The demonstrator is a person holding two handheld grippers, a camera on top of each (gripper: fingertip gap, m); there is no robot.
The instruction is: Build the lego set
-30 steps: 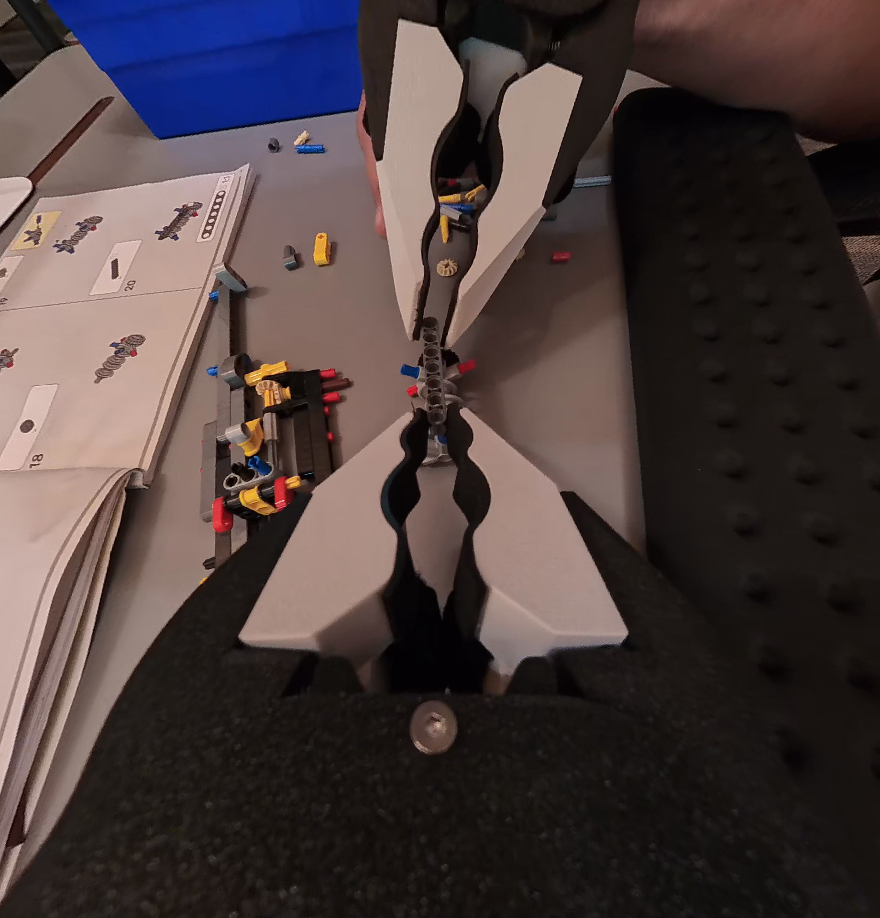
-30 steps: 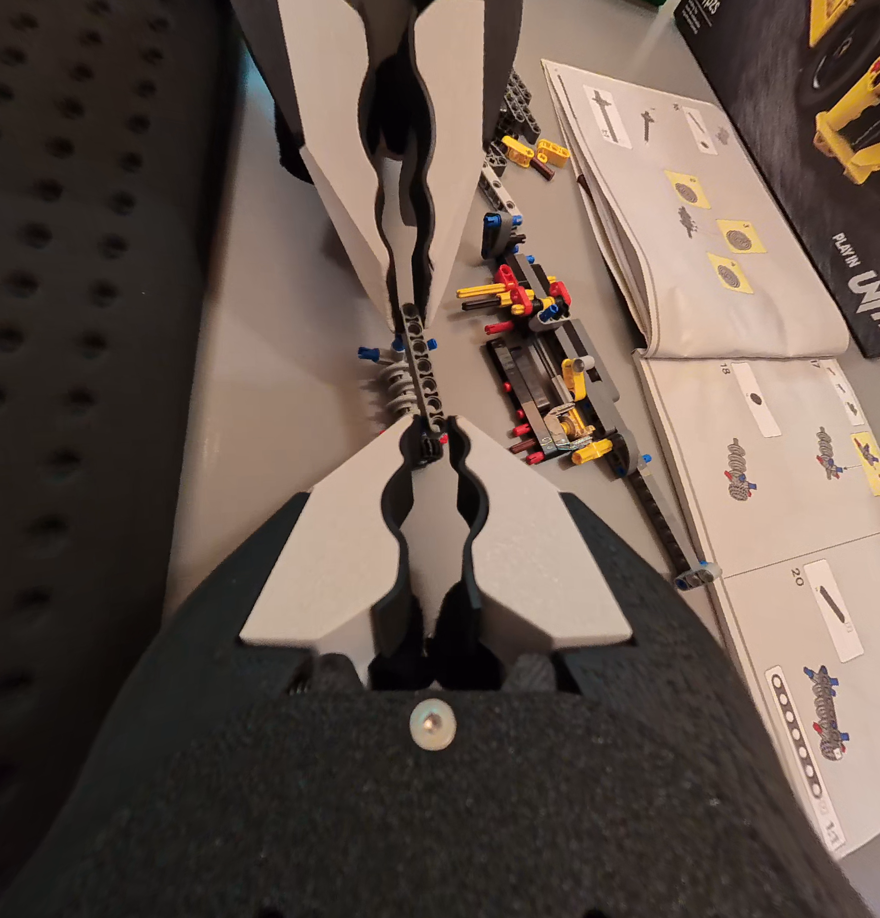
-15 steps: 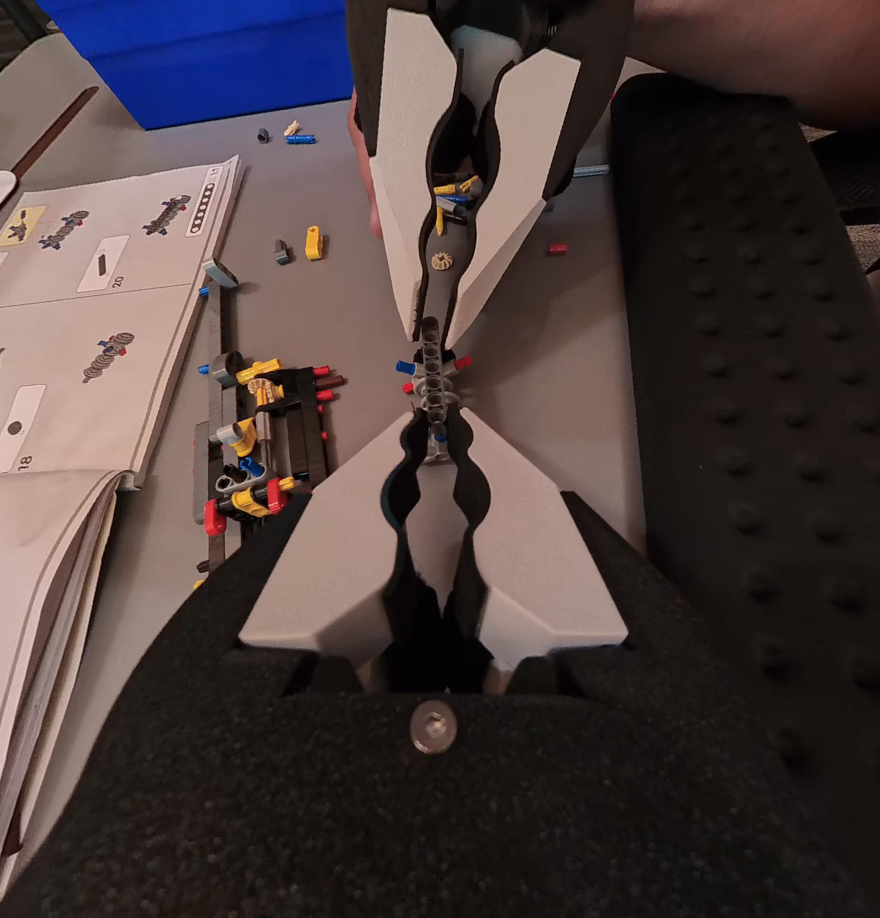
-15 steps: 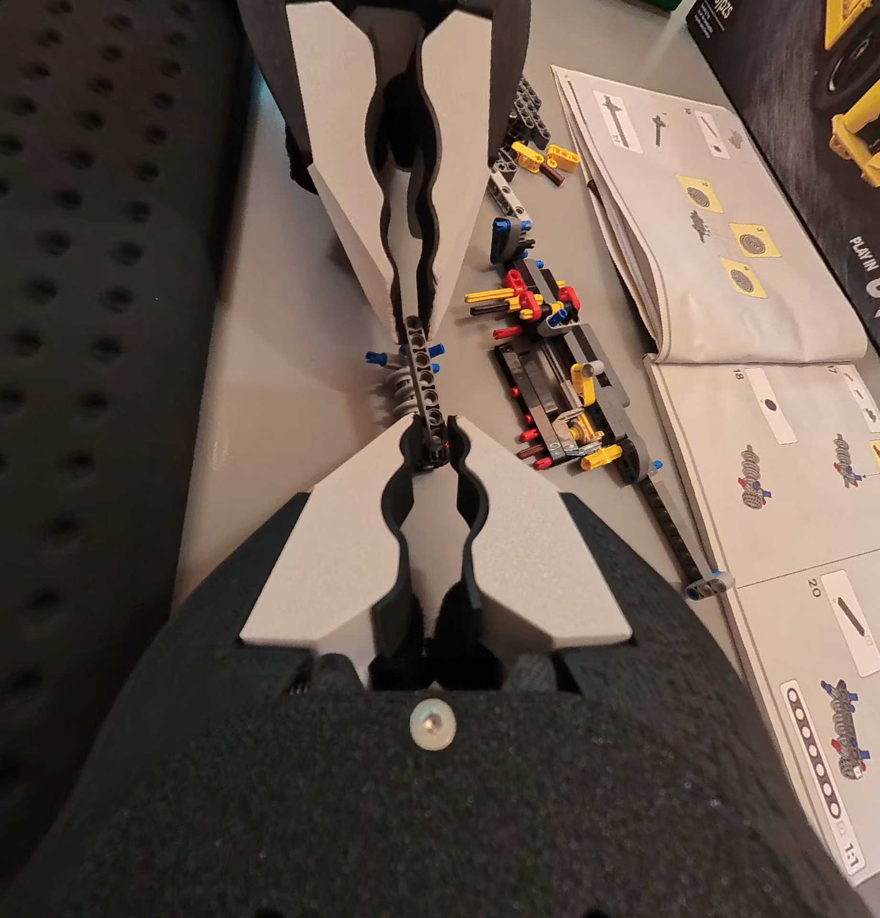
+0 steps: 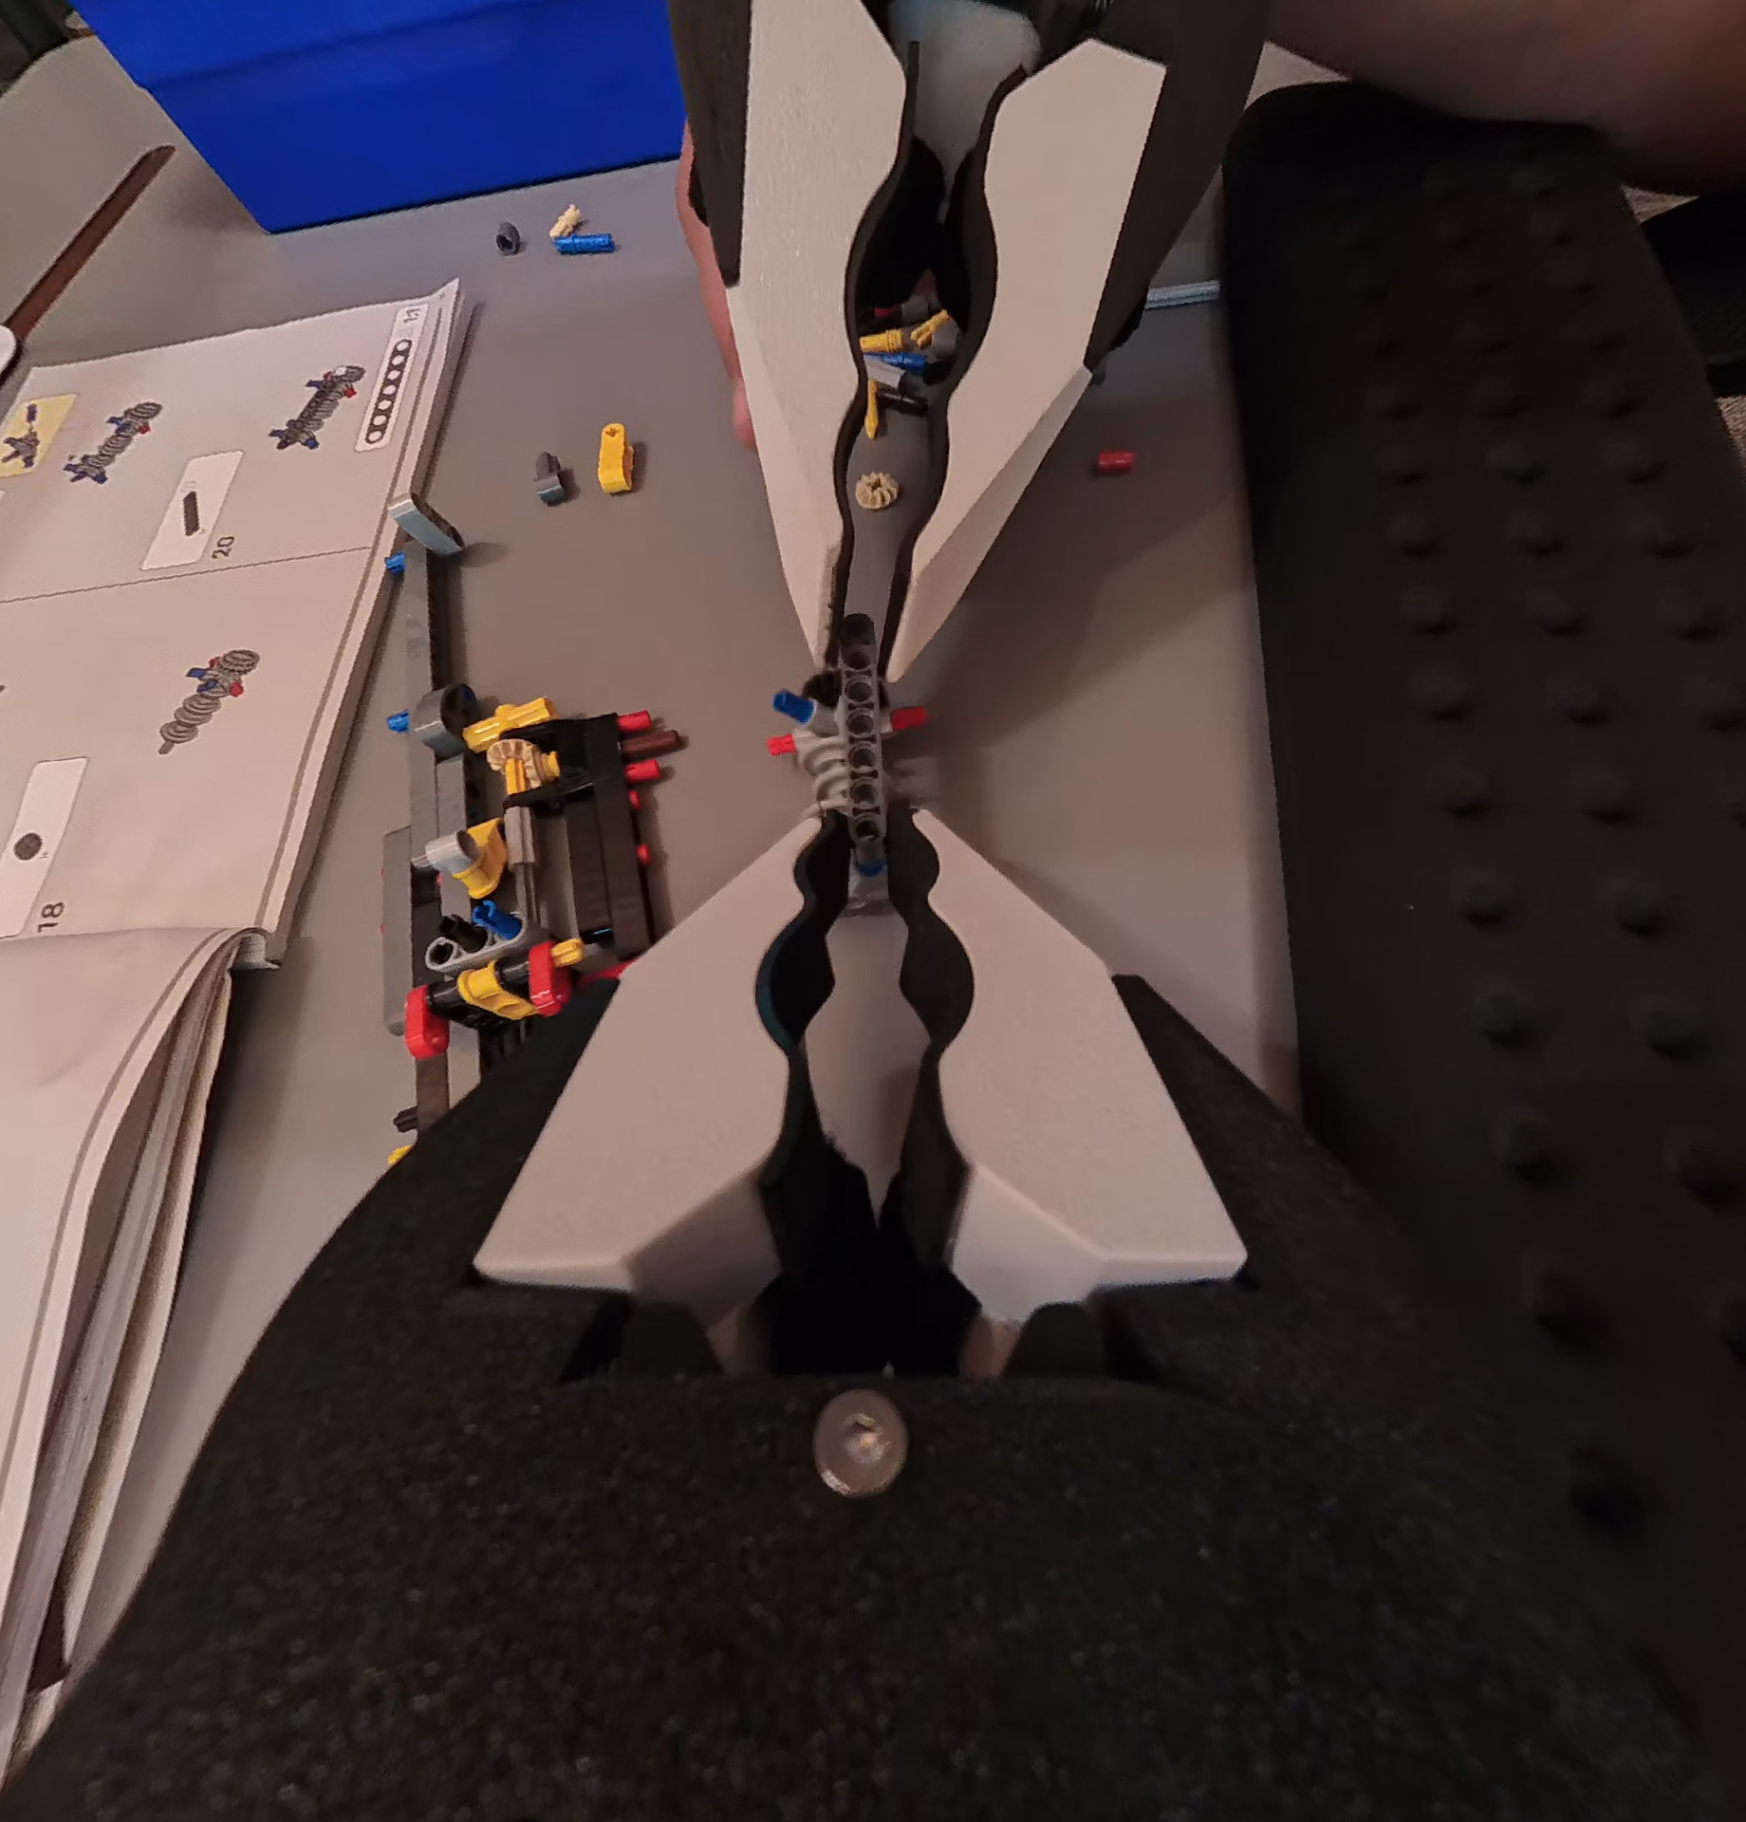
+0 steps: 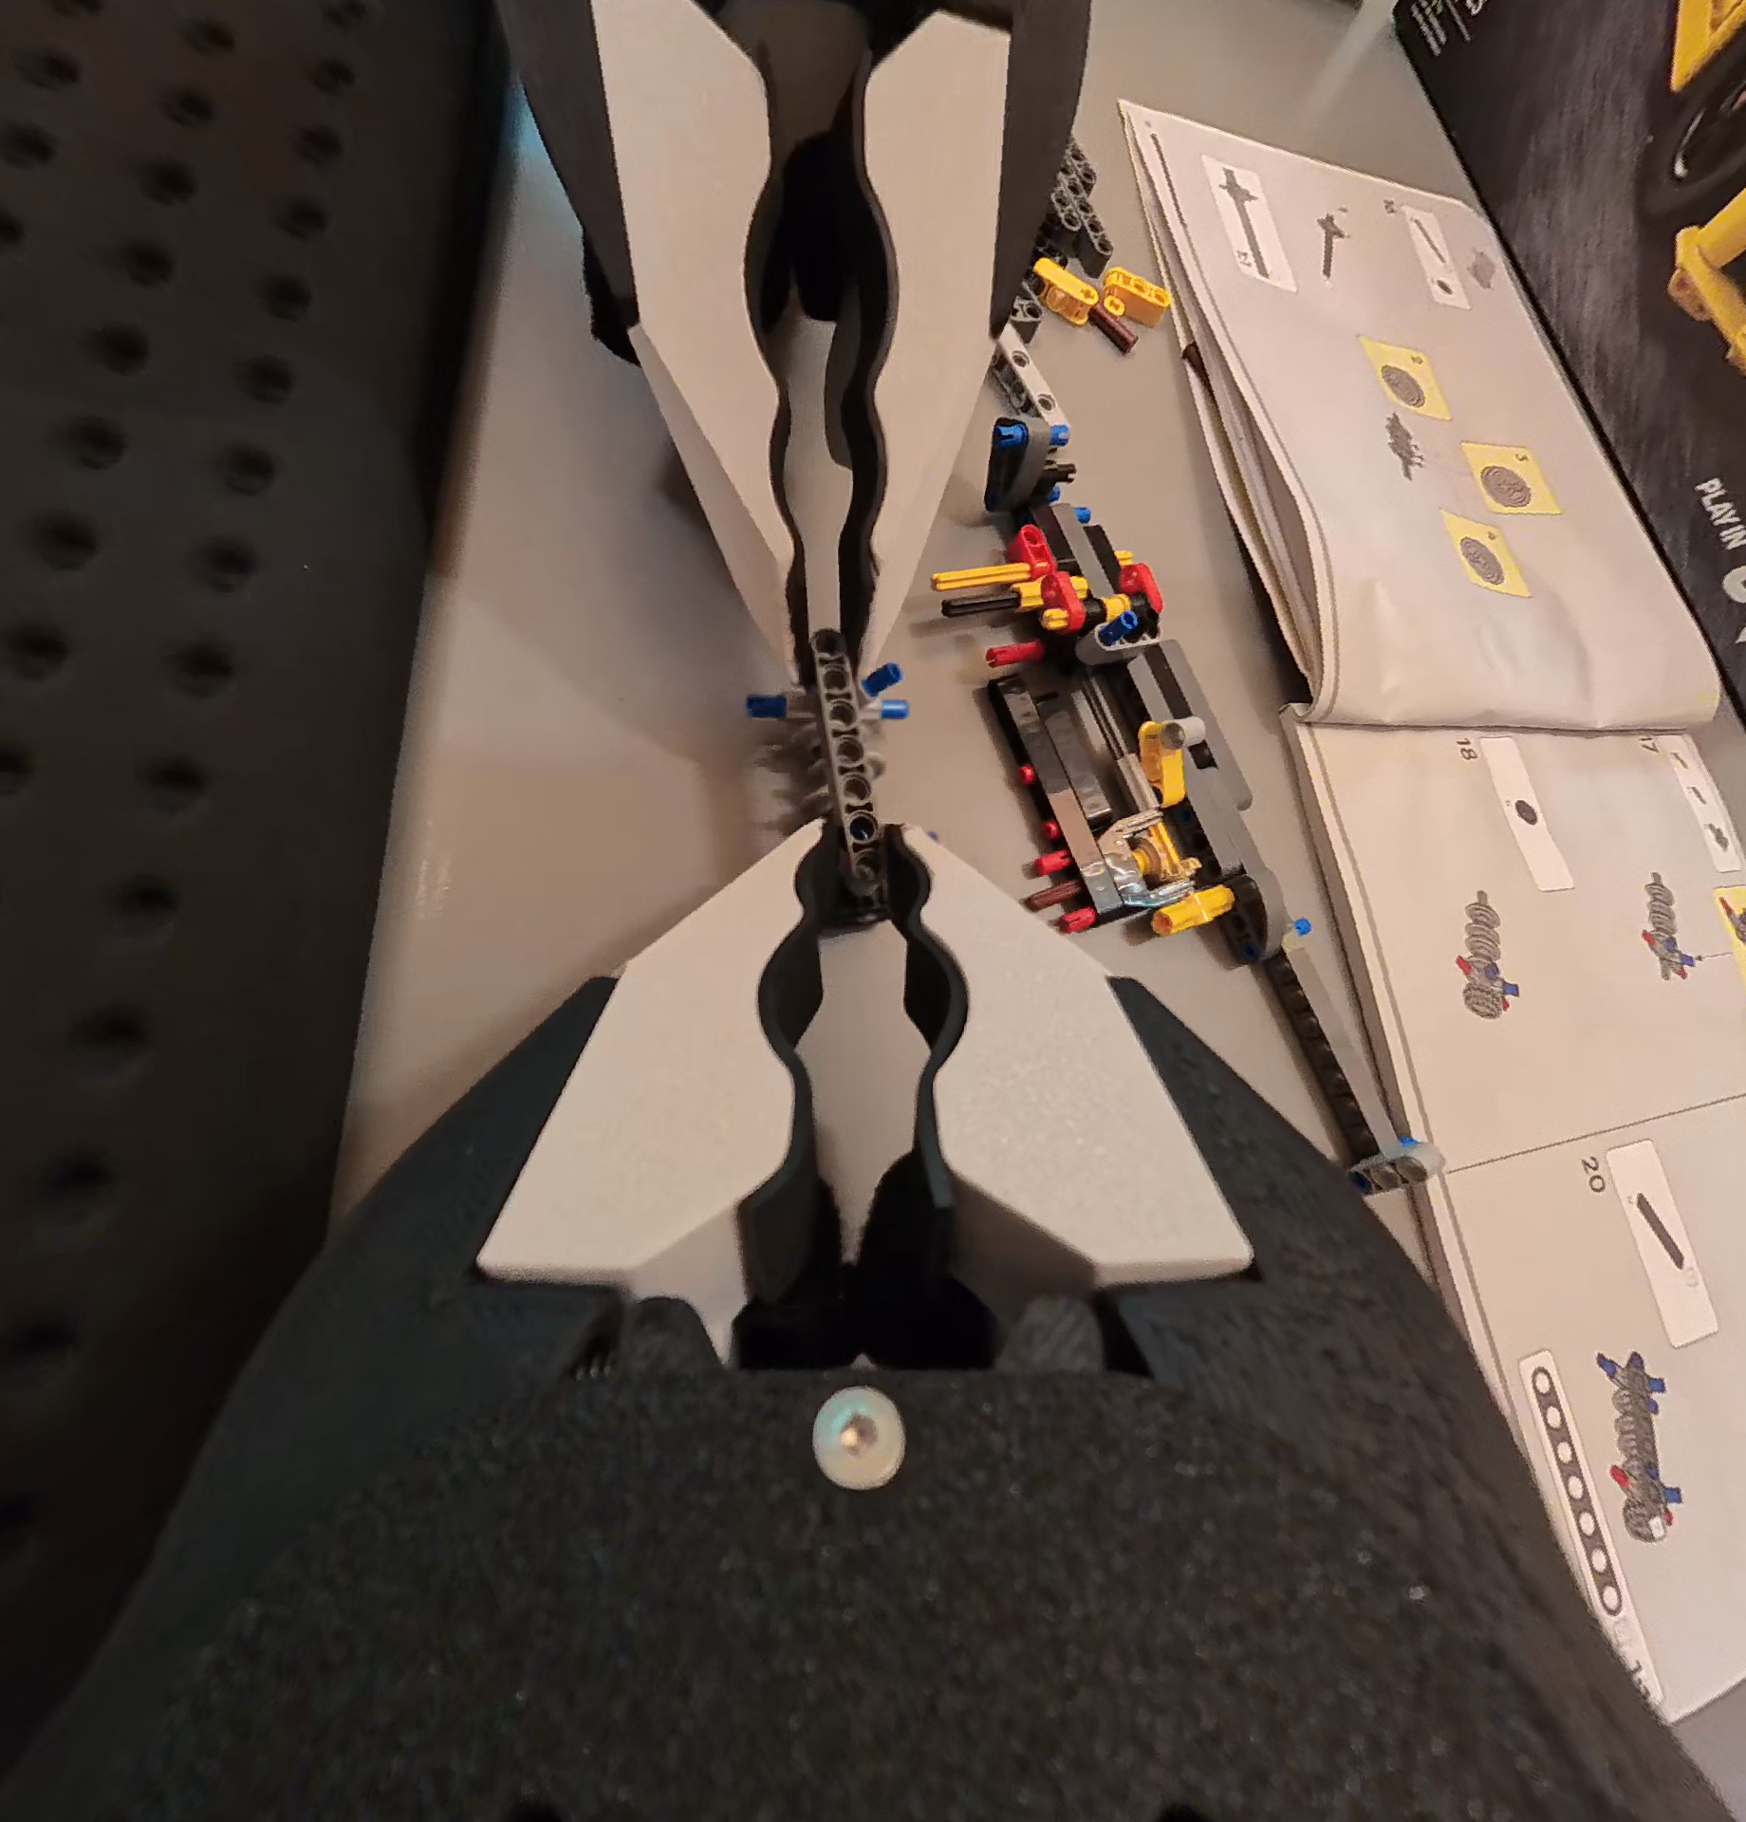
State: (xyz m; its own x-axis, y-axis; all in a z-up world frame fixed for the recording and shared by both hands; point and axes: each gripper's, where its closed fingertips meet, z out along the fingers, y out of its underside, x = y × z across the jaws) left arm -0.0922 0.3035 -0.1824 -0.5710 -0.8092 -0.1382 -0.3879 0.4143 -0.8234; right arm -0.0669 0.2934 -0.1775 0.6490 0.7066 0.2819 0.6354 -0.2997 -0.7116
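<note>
Two hand-held grippers, left point(image 5: 864, 838) and right point(image 6: 854, 838), pinch one grey beam point(image 5: 861, 735) above a grey table point(image 5: 1096, 690).

The left claw point(image 5: 861, 843) and right claw point(image 6: 854, 848) meet tip to tip, both clamped tight.

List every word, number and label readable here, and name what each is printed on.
The writing itself is not copied out; these things carry it:
Open instruction booklet: printed step numbers beside the part diagrams, legible on several pages.
Dark box: white lettering under a picture of a yellow vehicle, cut off by the frame edge, plus small blurred print at its top.
Grey beam assembly, blue bin: no writing visible.
</note>
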